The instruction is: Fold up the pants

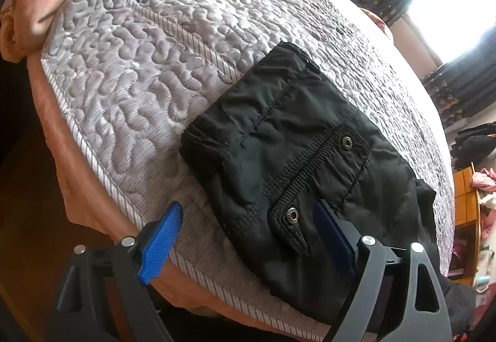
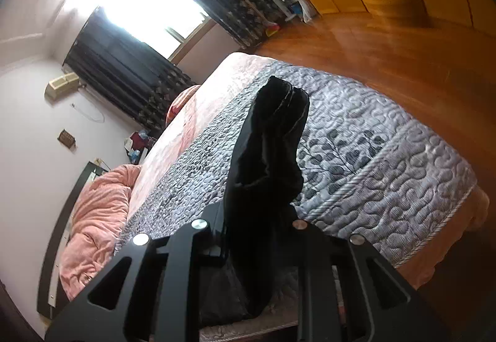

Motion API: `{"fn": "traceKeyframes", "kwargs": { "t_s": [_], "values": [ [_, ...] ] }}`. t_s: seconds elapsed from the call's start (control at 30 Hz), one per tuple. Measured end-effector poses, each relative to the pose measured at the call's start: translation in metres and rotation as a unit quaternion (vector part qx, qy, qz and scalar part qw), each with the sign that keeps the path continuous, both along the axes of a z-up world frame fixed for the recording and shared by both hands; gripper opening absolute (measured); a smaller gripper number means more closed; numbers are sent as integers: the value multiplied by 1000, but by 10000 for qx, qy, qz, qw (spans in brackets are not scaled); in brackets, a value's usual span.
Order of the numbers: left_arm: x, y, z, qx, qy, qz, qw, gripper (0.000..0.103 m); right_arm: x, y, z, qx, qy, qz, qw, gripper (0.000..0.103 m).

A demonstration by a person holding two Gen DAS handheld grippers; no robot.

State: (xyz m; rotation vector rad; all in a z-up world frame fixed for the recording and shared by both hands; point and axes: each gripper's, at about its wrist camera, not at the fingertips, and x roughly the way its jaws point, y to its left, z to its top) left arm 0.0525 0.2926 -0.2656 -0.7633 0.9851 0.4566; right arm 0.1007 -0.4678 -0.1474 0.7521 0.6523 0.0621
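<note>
- While your right gripper point(image 2: 260, 218) clamps a bunch of the black pants point(image 1: 297, 156) and holds it up off the bed point(image 1: 139, 78), the cloth hangs loose, so it could slip out or drape unevenly when you lay it over.
- Your left gripper point(image 1: 248, 236) is spread wide, one blue pad over the quilt, the other over the waistband; nothing pins the pants, so a pull from the right could drag the whole stack.
- Near the bed's edge, the pants could slide off.
- Lying folded, the pants show a ribbed waistband, two metal snaps and slightly rumpled, thin-looking fabric.
</note>
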Motion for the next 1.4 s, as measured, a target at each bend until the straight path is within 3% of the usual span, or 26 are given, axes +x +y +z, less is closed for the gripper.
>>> {"fn": "traceKeyframes", "kwargs": {
  "t_s": [0.7, 1.07, 1.4],
  "values": [
    [-5, 0, 1, -30, -92, -85, 9999, 88, 8, 68, 45, -1060, -166, 402, 9934, 19],
    [-8, 4, -5, -118, -78, -43, 9999, 88, 12, 109, 60, -1646, -305, 682, 9835, 19],
    [-6, 8, -6, -149, -95, -50, 9998, 88, 15, 158, 72, -2275, -465, 1041, 9671, 18]
  ]
}}
